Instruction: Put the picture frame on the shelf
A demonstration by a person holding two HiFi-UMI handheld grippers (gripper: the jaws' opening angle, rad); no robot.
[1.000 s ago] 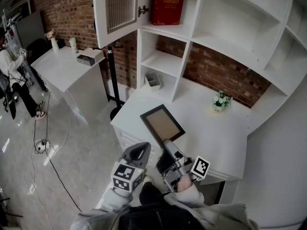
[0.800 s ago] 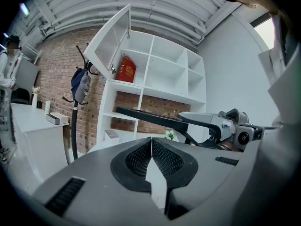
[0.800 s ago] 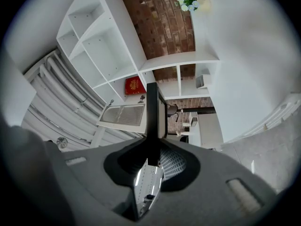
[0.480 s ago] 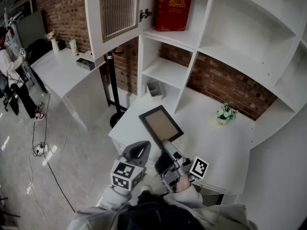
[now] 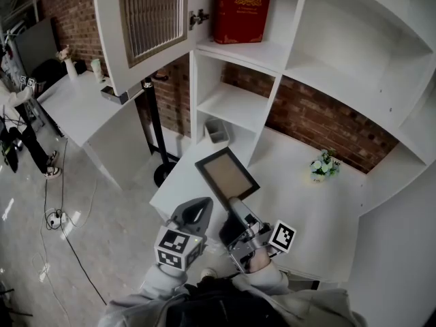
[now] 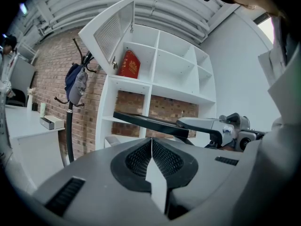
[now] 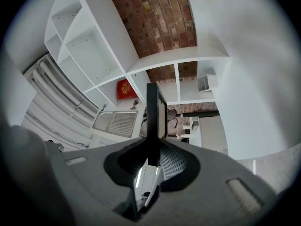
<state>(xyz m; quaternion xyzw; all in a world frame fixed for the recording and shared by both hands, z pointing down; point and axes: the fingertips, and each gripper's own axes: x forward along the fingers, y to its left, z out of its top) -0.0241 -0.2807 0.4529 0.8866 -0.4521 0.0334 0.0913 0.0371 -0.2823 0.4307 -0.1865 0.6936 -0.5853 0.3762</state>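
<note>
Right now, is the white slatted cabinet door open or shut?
Open: the white slatted cabinet door stands angled out from the white shelf unit.

Frame centre: picture frame [image 5: 227, 174] in my right tool [image 5: 236, 205], over the worktop [image 5: 320, 210]; shelf [image 5: 235, 107] behind; left tool [image 5: 199, 208] lower left.

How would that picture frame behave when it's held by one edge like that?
Probably stiff: the picture frame juts out flat from the right gripper, clamped at one edge, without sagging. Likely light for its size, since that single grip carries it. Set upright, so thin a frame could tip.
</note>
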